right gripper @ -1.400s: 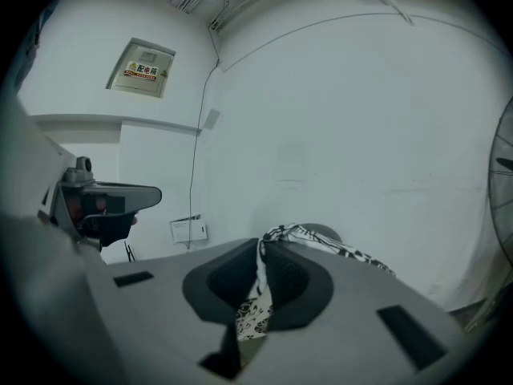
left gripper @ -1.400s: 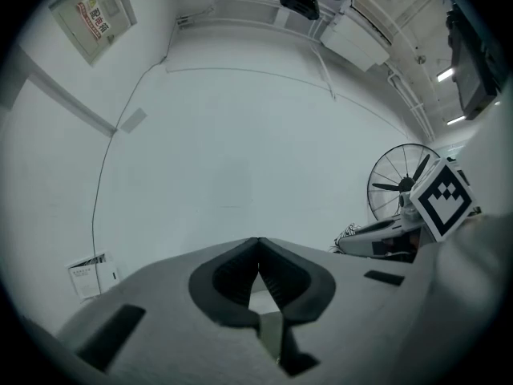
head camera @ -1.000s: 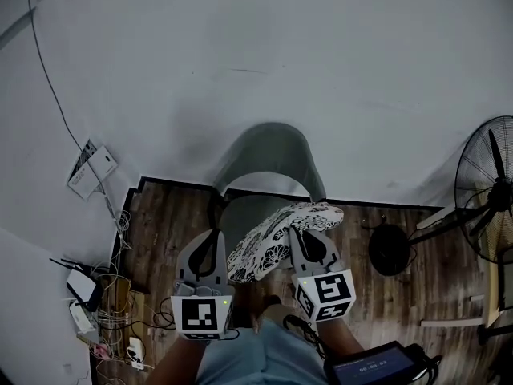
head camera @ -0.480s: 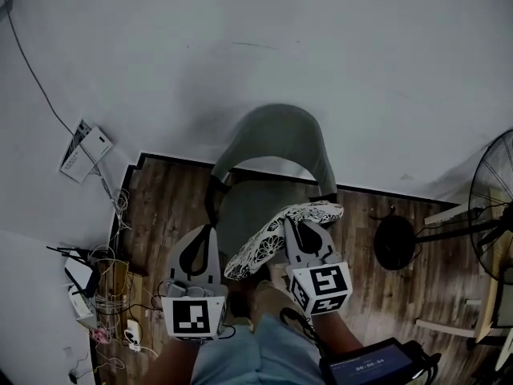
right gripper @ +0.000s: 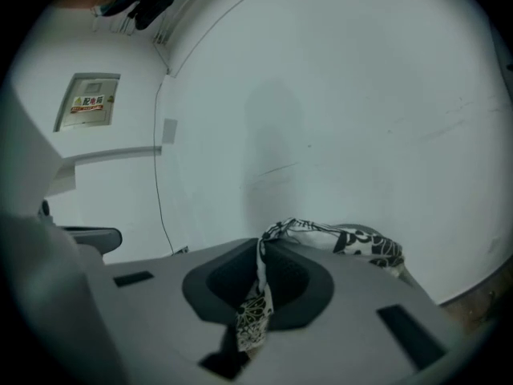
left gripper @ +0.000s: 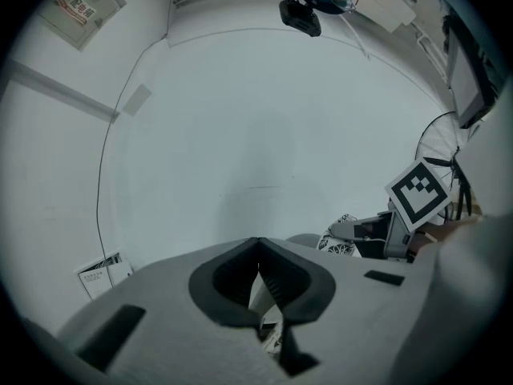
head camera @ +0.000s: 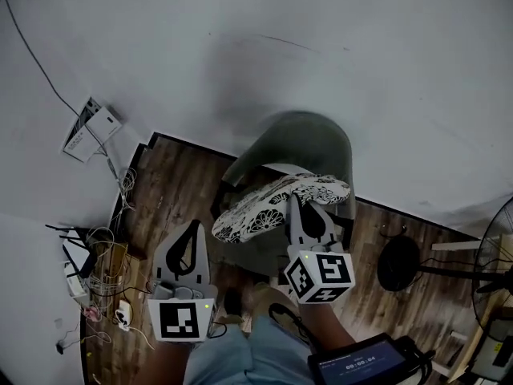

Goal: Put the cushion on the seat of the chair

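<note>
Black-and-white cushion (head camera: 272, 207): flowery and tilted, up over the seat of the chair (head camera: 317, 147); we cannot tell if it touches the seat.
Our right gripper (head camera: 296, 203): clenched on the cushion's edge, with the cloth squeezed between its jaws.
Our left gripper (head camera: 195, 225): jaws pressed together, tip near the cushion's low end but a little apart from it.
Chair: grey, its back by the white wall (head camera: 240, 54).
Floor (head camera: 172, 183): brown wood.

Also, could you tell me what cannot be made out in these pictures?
Chair: head view, seat mostly under the cushion and right gripper.
Fan: head view, cut off by the right edge.
Wall notice: right gripper view, print too small.
</note>
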